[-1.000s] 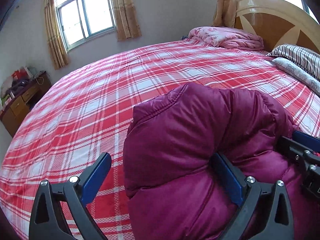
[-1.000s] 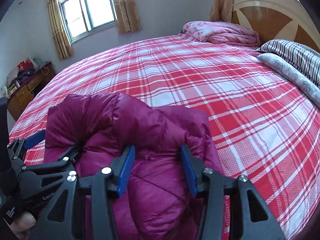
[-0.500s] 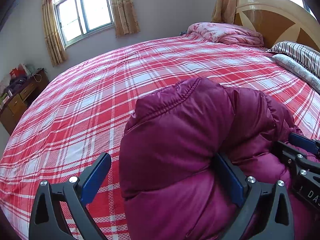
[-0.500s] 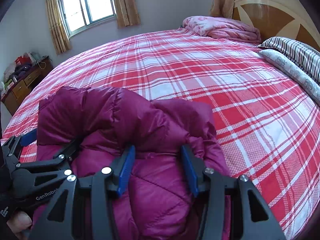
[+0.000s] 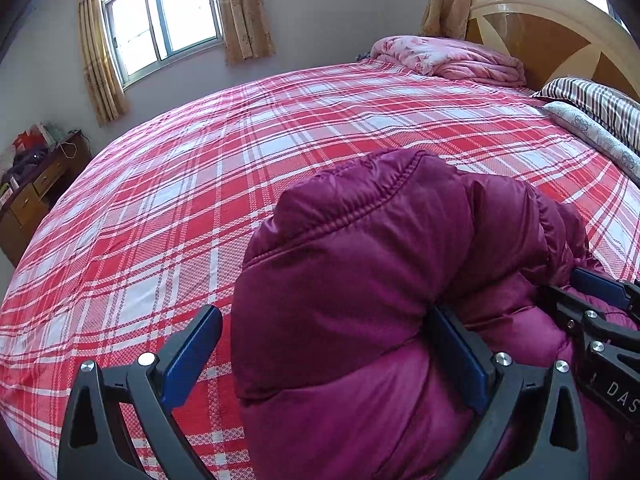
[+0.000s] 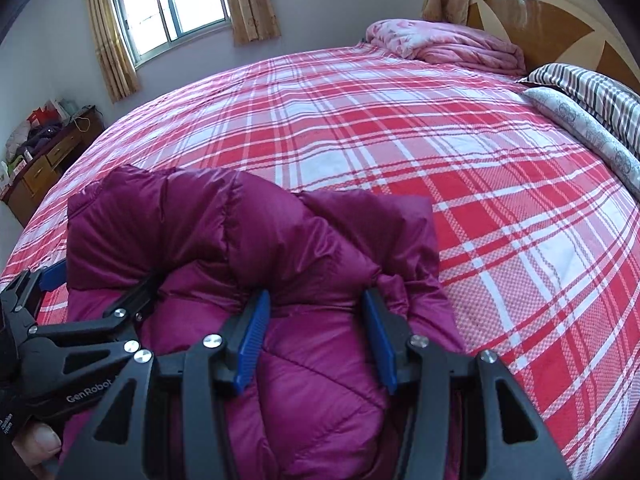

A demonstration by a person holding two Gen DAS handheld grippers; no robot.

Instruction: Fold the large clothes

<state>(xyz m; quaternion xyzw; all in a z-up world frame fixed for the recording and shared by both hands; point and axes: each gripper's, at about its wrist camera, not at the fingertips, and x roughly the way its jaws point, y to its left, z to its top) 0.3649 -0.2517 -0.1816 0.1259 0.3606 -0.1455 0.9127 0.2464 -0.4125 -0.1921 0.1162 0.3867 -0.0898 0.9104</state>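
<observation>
A puffy magenta jacket (image 5: 360, 260) lies bunched on the red plaid bed (image 5: 180, 200), its upper part doubled over toward me. My left gripper (image 5: 324, 316) stands wide open around that thick fold. Its right finger is tucked under the fold, and its left pad (image 5: 192, 352) stays just clear of the fabric. In the right wrist view the jacket (image 6: 240, 232) fills the gap between the blue pads of my right gripper (image 6: 316, 295), which is shut on a padded ridge. The left gripper (image 6: 104, 276) shows at the left there, straddling the fold.
A folded pink quilt (image 5: 452, 58) and striped pillows (image 5: 592, 100) lie by the wooden headboard (image 5: 552, 32) at the far right. A wooden desk (image 5: 36, 188) with clutter stands past the bed's left edge. Bare plaid sheet stretches beyond the jacket (image 6: 400, 140).
</observation>
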